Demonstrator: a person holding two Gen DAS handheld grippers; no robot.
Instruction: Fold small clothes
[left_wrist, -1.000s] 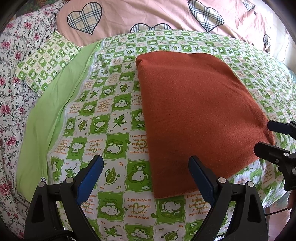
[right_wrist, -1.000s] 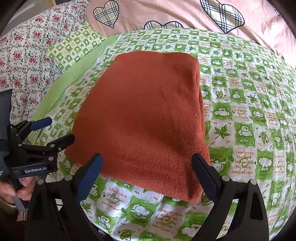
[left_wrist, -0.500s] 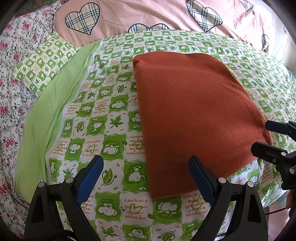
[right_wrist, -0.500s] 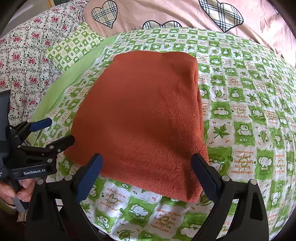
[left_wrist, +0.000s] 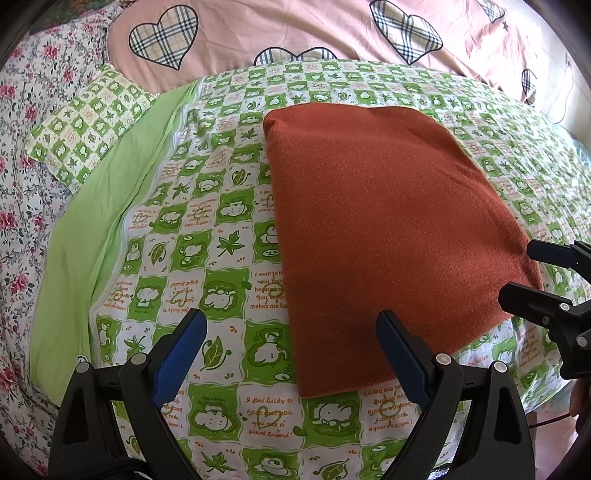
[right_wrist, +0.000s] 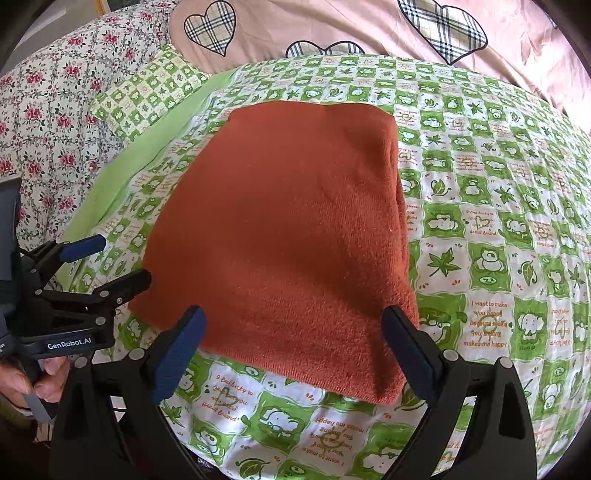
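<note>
A rust-orange knit garment (left_wrist: 384, 229) lies folded into a thick flat rectangle on the green checked quilt (left_wrist: 207, 221); it also shows in the right wrist view (right_wrist: 288, 236). My left gripper (left_wrist: 291, 354) is open and empty, hovering over the garment's near left corner. My right gripper (right_wrist: 291, 343) is open and empty over the garment's near edge. Each gripper shows in the other's view, the right one (left_wrist: 535, 273) at the garment's right corner and the left one (right_wrist: 107, 258) at its left corner, neither gripping the cloth.
A matching green checked pillow (left_wrist: 88, 122) lies at the back left beside a plain green sheet (left_wrist: 92, 221). A pink duvet with plaid hearts (left_wrist: 295, 33) is behind. A floral cover (right_wrist: 48, 92) lies left. The bed's near edge drops off below the grippers.
Both grippers have shifted slightly, so the garment sits a little lower and nearer in both views. The garment itself has not moved, and both grippers stay open.
</note>
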